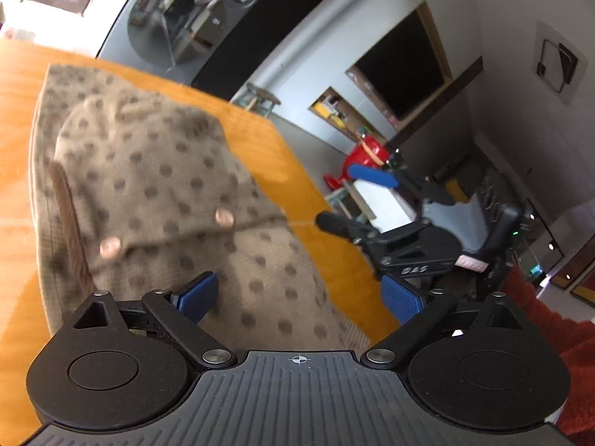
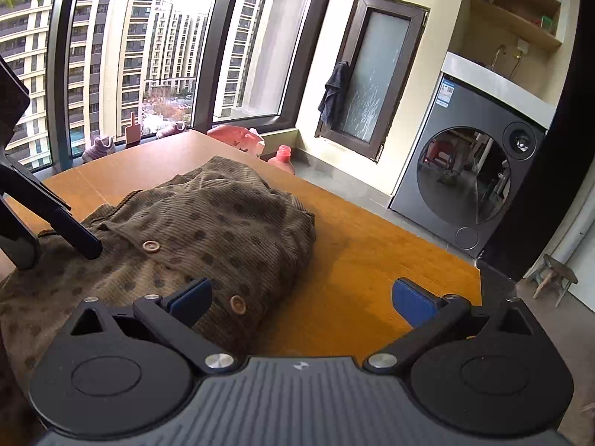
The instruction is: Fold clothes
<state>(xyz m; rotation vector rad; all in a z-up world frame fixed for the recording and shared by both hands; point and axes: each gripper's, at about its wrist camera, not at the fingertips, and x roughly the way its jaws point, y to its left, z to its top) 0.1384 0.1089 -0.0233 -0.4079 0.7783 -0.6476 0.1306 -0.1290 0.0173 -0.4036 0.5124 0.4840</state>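
A brown knitted cardigan [image 1: 156, 186] with dark dots and round buttons lies bunched and partly folded on the orange wooden table [image 1: 282, 148]. My left gripper [image 1: 301, 297] is open and empty, just above the garment's near edge. My right gripper [image 2: 308, 297] is open and empty, over the cardigan's [image 2: 208, 223] right edge and the bare table [image 2: 372, 260]. In the left wrist view the right gripper [image 1: 357, 197] shows beyond the table's right edge. In the right wrist view the left gripper's fingers [image 2: 85, 245] rest over the garment at the left.
A grey washing machine [image 2: 468, 186] stands past the table's far right corner. Large windows [image 2: 111, 55] run along the far side, with shoes on the sill. A pink bottle [image 2: 282, 158] and a pink bag sit on the floor beyond the table. A small stool [image 2: 554, 275] stands at right.
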